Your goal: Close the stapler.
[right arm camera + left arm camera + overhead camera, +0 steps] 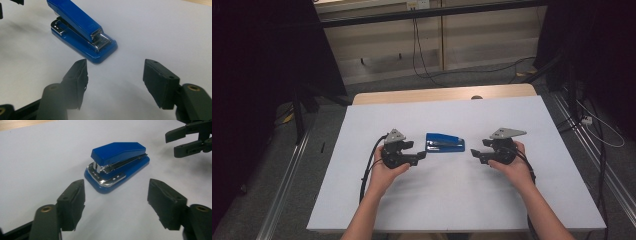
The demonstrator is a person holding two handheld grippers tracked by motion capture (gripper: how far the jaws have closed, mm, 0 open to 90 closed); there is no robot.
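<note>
A blue stapler (445,143) lies flat on the white table (452,200), between my two grippers. My left gripper (421,153) sits just left of it, pointing at its end, jaws open and empty. In the left gripper view the stapler (117,165) lies a little ahead of the open fingers (72,202). My right gripper (475,154) is a short way right of the stapler, also open with nothing between its jaws. The right gripper view has the stapler (82,30) ahead and to the left of its fingers (160,82). The right gripper's jaws also appear in the left gripper view, top right (187,142).
The white sheet covers a wooden tabletop whose far edge (442,94) shows beyond it. Cables and rails run along the floor on both sides (592,125). Dark drapes stand to the left and right.
</note>
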